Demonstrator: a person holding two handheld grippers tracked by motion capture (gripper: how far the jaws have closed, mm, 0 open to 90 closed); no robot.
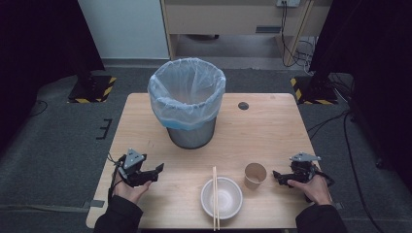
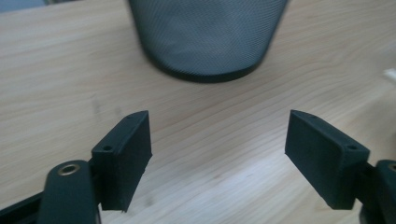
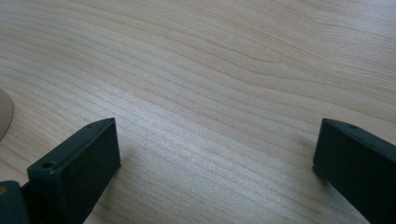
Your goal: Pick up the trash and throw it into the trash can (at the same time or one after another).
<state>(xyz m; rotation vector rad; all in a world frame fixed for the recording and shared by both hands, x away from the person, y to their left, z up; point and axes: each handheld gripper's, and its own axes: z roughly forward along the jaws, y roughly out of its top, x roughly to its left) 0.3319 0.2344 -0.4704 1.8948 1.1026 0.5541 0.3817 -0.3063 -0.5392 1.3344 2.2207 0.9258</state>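
1. In the high view the left tool [image 1: 154, 174] sits low at the near left of the wooden counter [image 1: 272, 136], held in the person's left hand [image 1: 128, 190]; its jaws point toward the middle of the counter and have nothing between them.
2. The left gripper view adds what the high view is too small to tell: the two black jaws stand wide apart over bare wood, gripping nothing, and the dark mesh base of the bin [image 2: 208, 39] stands ahead of them, well apart.
3. The high view alone gives the bin [image 1: 187, 104] whole: a mesh wastebasket lined with a pale blue bag, upright at the middle of the counter's far half.
4. The right tool [image 1: 277, 175] lies at the near right, in the right hand [image 1: 316, 188], jaws aimed left at the paper cup [image 1: 255, 175], which stands upright just beside them but apart.
5. The right gripper view shows those jaws spread wide over bare wood, holding nothing; the cup [image 3: 4, 114] appears there as a tan sliver at the left edge.
6. The high view shows the white bowl [image 1: 222, 198] near the front edge, left of the cup, with a pair of chopsticks [image 1: 215, 196] laid across it, pointing away from the person.
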